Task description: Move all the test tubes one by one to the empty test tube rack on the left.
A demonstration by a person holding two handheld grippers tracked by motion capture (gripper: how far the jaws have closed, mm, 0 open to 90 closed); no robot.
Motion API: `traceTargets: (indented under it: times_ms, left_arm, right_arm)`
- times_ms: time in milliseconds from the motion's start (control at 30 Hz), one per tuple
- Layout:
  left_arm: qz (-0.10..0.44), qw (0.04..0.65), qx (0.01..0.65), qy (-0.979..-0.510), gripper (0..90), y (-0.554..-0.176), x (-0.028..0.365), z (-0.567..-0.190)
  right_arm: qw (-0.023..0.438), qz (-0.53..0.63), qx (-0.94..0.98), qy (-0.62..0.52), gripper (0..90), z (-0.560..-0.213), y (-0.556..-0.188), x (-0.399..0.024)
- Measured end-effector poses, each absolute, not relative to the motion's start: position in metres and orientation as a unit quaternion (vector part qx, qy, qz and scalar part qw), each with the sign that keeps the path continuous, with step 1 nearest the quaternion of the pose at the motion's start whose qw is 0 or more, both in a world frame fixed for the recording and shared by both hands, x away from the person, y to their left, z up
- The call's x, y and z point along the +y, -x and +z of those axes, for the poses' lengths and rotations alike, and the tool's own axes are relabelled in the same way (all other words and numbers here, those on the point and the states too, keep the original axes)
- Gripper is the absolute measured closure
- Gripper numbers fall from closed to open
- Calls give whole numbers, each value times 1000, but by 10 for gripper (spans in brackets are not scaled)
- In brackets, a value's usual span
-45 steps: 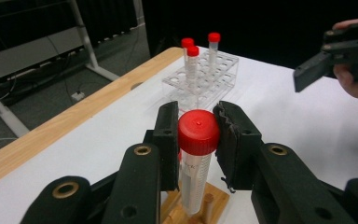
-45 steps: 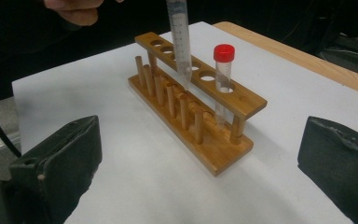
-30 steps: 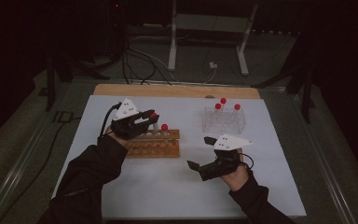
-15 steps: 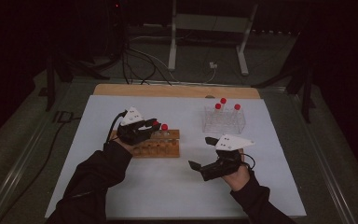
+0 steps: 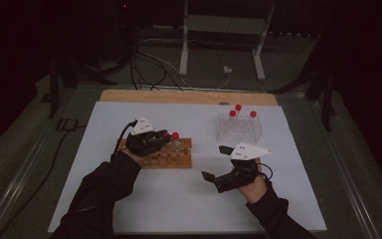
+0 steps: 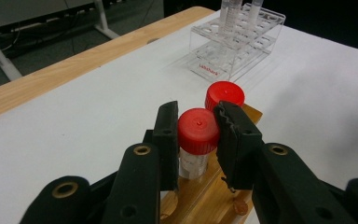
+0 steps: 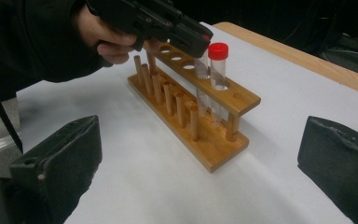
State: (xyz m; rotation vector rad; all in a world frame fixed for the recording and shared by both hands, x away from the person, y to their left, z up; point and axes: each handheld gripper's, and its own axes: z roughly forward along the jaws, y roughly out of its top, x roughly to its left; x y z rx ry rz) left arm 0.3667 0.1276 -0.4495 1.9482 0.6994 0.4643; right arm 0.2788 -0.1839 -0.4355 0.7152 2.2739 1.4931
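My left gripper [image 6: 196, 115] is shut on a red-capped tube [image 6: 198, 133], pads pressed against its cap. The tube stands upright in a hole of the wooden rack [image 5: 174, 160], beside a second red-capped tube [image 6: 224, 93] at the rack's end. In the right gripper view, the left gripper [image 7: 191, 37] sits over the held tube [image 7: 201, 81], next to the other tube [image 7: 217, 60]. My right gripper [image 5: 215, 163] hovers open to the right of the rack, its jaws wide apart with nothing between them.
A clear plastic rack [image 5: 238, 130] holding three red-capped tubes stands at the back right of the white mat [image 5: 129, 199]. A wooden strip [image 5: 189, 96] borders the table's far edge. Behind it lie cables and a metal stand's legs.
My left gripper has come down with the tube, lowering it into the wooden rack. The right gripper has stayed where it was.
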Motion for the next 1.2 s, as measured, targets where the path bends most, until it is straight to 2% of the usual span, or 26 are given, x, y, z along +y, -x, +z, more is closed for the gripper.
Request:
traceTargets:
  times_ms: [100, 233, 400, 700, 1033, 1200]
  left_arm:
    - [191, 487, 281, -804, 704, -366, 128, -449]
    - [193, 485, 277, -807, 600, -362, 127, -447]
    - [193, 500, 266, -801, 383, -353, 132, -437]
    - [160, 496, 252, -815, 117, -334, 137, -430]
    - [136, 497, 238, -823, 23, -310, 148, -431]
    - [128, 494, 232, -828, 20, -299, 151, -433]
  right_arm:
    - [165, 526, 796, -251, 0, -434, -279, -185]
    - [166, 528, 794, -252, 0, -432, -280, -188]
    - [172, 527, 792, -255, 0, -430, -282, -193]
    - [198, 529, 781, -268, 0, -422, -291, -207]
    - [223, 526, 771, -282, 0, -414, -305, -223]
    - [227, 523, 765, -299, 0, -414, -317, -232]
